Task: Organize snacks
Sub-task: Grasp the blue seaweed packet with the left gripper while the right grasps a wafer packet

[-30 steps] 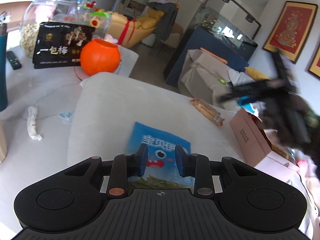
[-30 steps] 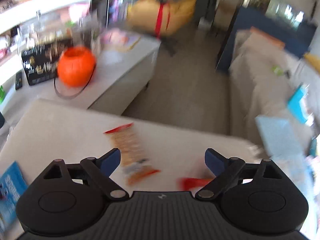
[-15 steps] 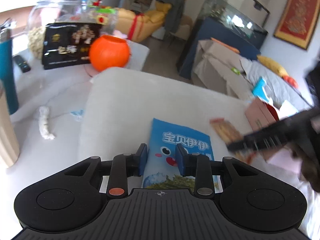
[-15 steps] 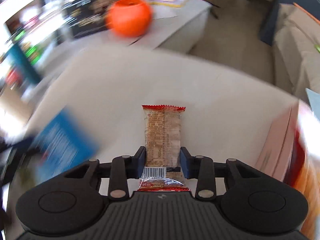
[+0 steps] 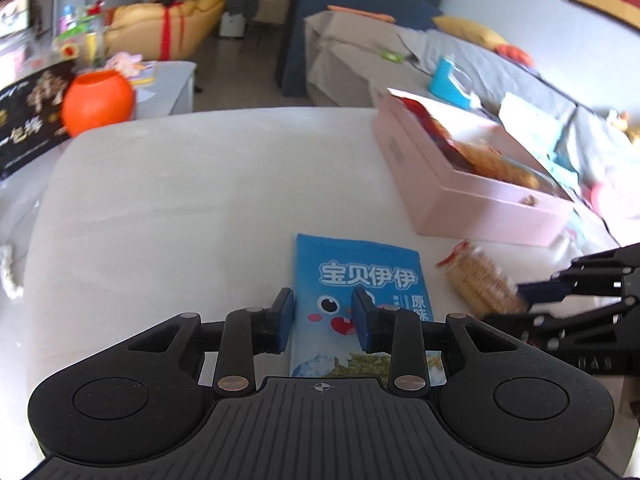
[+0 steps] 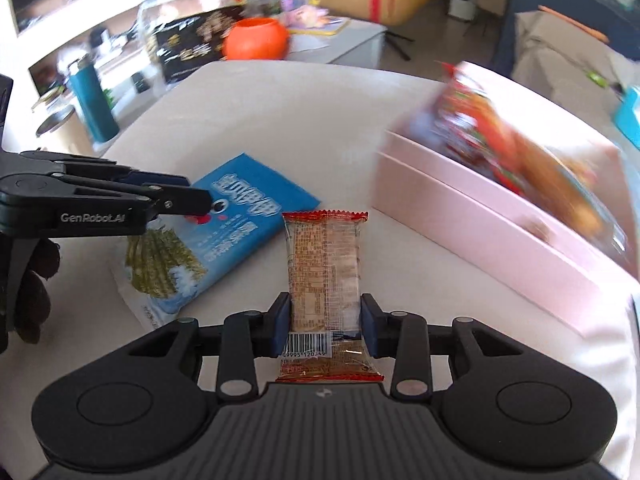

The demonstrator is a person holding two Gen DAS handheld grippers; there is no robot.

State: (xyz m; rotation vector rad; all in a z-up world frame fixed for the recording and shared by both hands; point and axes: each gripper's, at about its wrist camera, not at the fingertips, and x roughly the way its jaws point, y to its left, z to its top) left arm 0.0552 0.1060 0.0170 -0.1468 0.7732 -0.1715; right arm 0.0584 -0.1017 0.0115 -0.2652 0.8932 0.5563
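Note:
In the left wrist view a blue snack packet [image 5: 368, 276] sits between the pads of my left gripper [image 5: 324, 320], which is shut on it low over the white table [image 5: 200, 184]. In the right wrist view my right gripper [image 6: 326, 324] is shut on a clear cracker packet [image 6: 324, 264] with red ends, gripped near its barcode end. The two packets are side by side, the cracker packet [image 5: 480, 280] just right of the blue one. The left gripper [image 6: 196, 200] shows from the side at the blue packet [image 6: 248, 216]. An open pink box [image 5: 460, 196] with snacks inside stands to the right.
An orange pumpkin bowl [image 5: 98, 102] and a black printed bag [image 5: 28, 120] stand on a side table at the far left. A teal bottle [image 6: 94, 104] stands further left. A grey sofa [image 5: 500, 68] lies behind the pink box [image 6: 460, 216].
My right gripper has shut on the cracker packet and brought it beside the blue packet. My left gripper has carried the blue packet to the right, nearer the pink box.

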